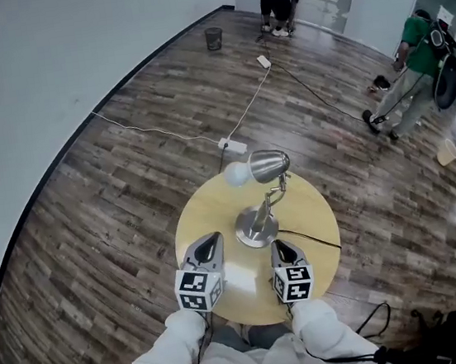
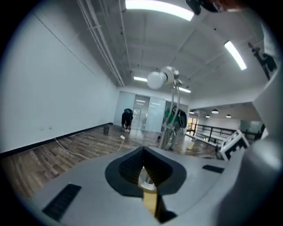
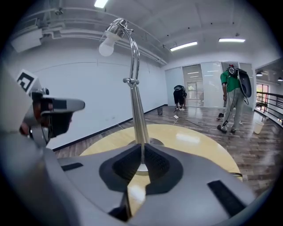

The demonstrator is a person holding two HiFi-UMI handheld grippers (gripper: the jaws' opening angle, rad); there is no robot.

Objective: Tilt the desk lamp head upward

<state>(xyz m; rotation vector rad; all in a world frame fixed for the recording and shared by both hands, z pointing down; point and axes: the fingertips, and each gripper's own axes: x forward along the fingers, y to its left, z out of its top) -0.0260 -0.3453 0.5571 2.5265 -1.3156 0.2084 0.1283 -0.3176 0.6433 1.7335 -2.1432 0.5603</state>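
While upright, chrome desk lamp (image 1: 268, 166) with bare white bulb (image 1: 237, 173).

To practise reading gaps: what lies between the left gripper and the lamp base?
Only bare table, as the head view shows; the left gripper sits apart from the lamp base.

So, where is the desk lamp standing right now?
In the head view the desk lamp stands near the middle of the round table, just beyond the left gripper and the right gripper.
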